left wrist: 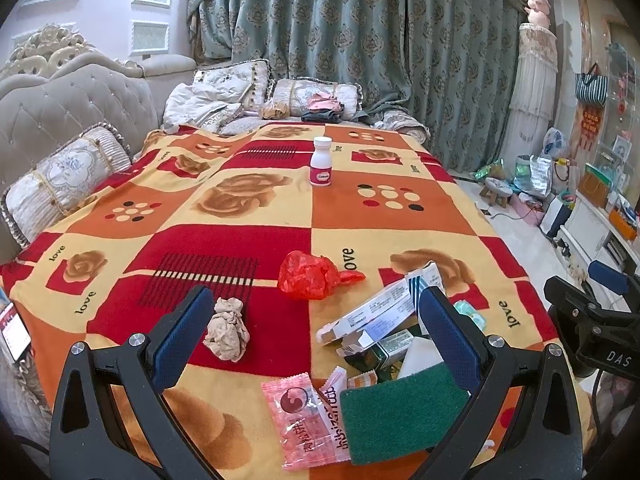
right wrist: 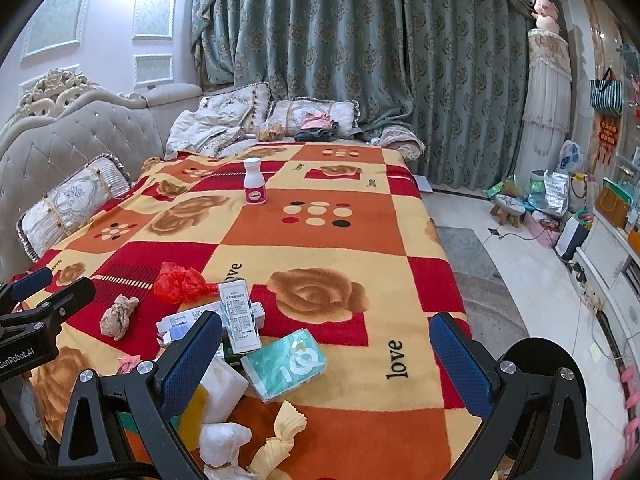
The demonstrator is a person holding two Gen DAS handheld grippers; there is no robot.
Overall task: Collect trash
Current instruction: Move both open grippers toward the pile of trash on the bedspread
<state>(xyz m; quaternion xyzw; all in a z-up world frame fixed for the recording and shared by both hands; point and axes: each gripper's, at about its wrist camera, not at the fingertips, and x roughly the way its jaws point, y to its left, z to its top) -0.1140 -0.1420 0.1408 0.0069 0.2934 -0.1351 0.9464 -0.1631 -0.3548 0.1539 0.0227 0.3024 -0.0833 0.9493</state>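
Observation:
Trash lies on a patterned blanket (left wrist: 256,216). In the left wrist view I see a crumpled beige paper ball (left wrist: 227,330), a crumpled red plastic bag (left wrist: 310,276), a pink wrapper (left wrist: 302,420), a green scouring pad (left wrist: 400,412) and several small medicine boxes (left wrist: 372,316). My left gripper (left wrist: 312,332) is open above them, holding nothing. In the right wrist view my right gripper (right wrist: 326,354) is open over a teal tissue pack (right wrist: 286,364), beside a white box (right wrist: 239,316), the red bag (right wrist: 180,284), the paper ball (right wrist: 118,316) and yellow wrappers (right wrist: 280,436).
A white pill bottle (left wrist: 321,162) stands upright far back on the blanket. Pillows (left wrist: 60,180) and a tufted headboard (left wrist: 76,100) line the left. Curtains (left wrist: 360,40) hang behind. Tiled floor (right wrist: 520,280) with a small stool (right wrist: 508,206) and clutter lies to the right.

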